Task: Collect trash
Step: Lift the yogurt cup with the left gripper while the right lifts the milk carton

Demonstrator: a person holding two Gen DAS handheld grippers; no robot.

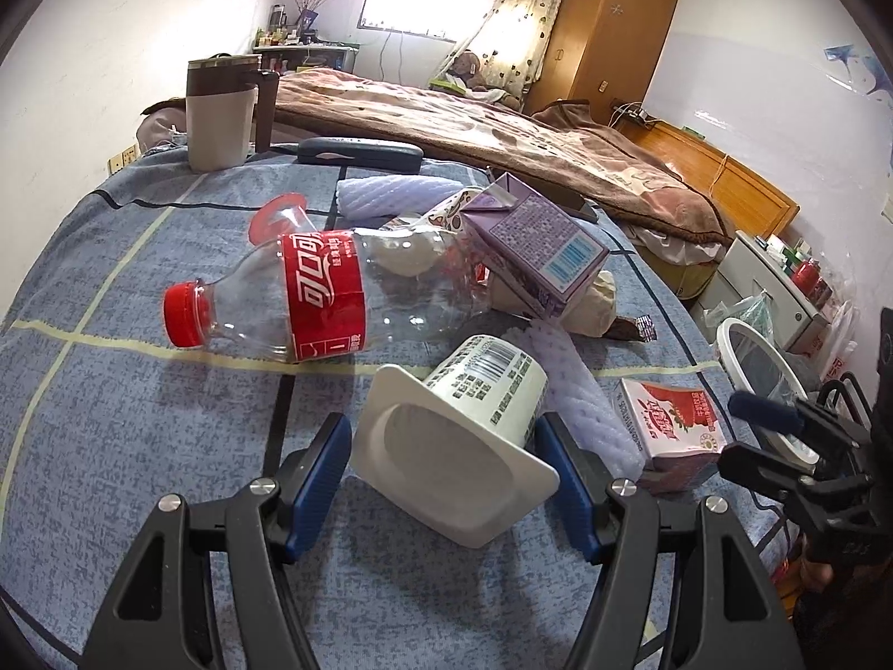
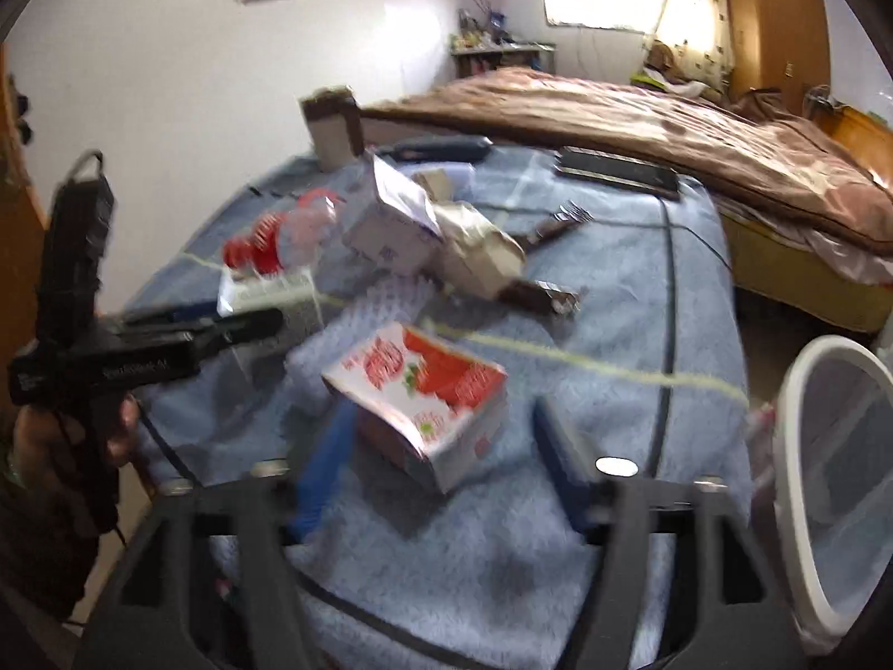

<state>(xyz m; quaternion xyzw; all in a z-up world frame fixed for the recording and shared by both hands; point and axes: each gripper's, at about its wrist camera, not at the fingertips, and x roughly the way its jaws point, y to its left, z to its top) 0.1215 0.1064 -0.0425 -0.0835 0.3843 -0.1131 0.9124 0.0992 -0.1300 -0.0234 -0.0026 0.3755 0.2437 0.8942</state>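
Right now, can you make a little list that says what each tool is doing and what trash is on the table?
left tool: open, fingers either side of the white yogurt cup, which lies on its side
right tool: open, around the strawberry milk carton
other trash: Coca-Cola bottle, lying down, cap on; purple carton; white foam net
bin: white-rimmed bin at the table's right edge
surface: blue checked tablecloth

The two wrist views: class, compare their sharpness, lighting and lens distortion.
Left wrist view: sharp; print on the white plastic yogurt cup and the clear cola bottle with red label is crisp; the bright window is overexposed; fisheye bends the room edges. Right wrist view: motion-blurred throughout; the red-and-white strawberry milk carton and the blue fingertips are smeared; same window glare.
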